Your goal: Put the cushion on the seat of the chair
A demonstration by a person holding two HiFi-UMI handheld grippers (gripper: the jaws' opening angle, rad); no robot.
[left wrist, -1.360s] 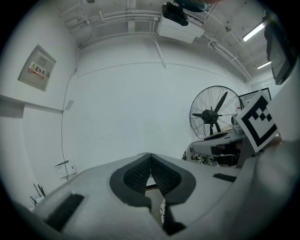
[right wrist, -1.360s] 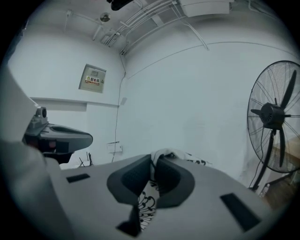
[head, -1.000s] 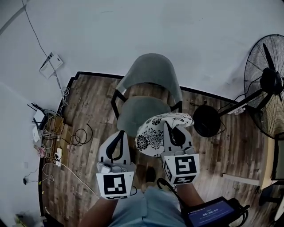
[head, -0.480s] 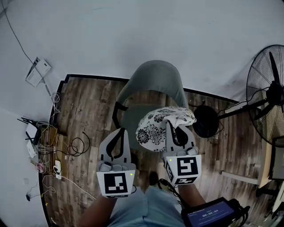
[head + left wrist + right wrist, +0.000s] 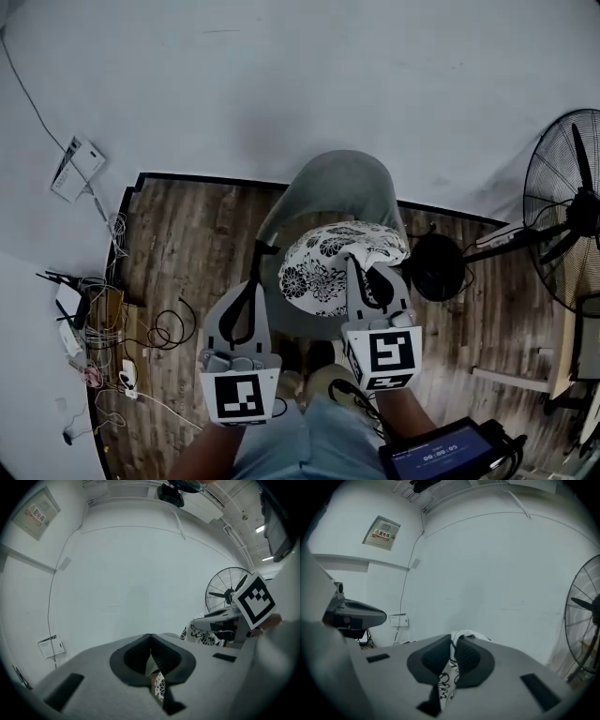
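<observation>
The fingers (image 5: pixel 433 660) of the right gripper (image 5: pixel 453 641) are pressed together on a fold of the cushion (image 5: pixel 337 267), and we see its printed cloth squeezed between the pads and hanging below them. The left gripper (image 5: pixel 150 639) has its jaws closed too, tip against tip, with nothing caught in them; through the gap lower down we glimpse only a bit of the print beyond.

Against a second ago, we find both grippers carried forward toward the chair (image 5: pixel 342 187). The cushion then hung before the front edge of the seat (image 5: pixel 300 323), over the wooden floor (image 5: pixel 187 234). Now it lies over the seat and covers most of it, with a grey strip showing at the near side. Whether it rests on the seat or hangs just above it we cannot tell.

The cushion is round and plump, pale with a dark flower print that is densest on its left half. Its right edge is drawn up into a peak where the right gripper pinches it. The left gripper sits just beside its left edge, apart from it
</observation>
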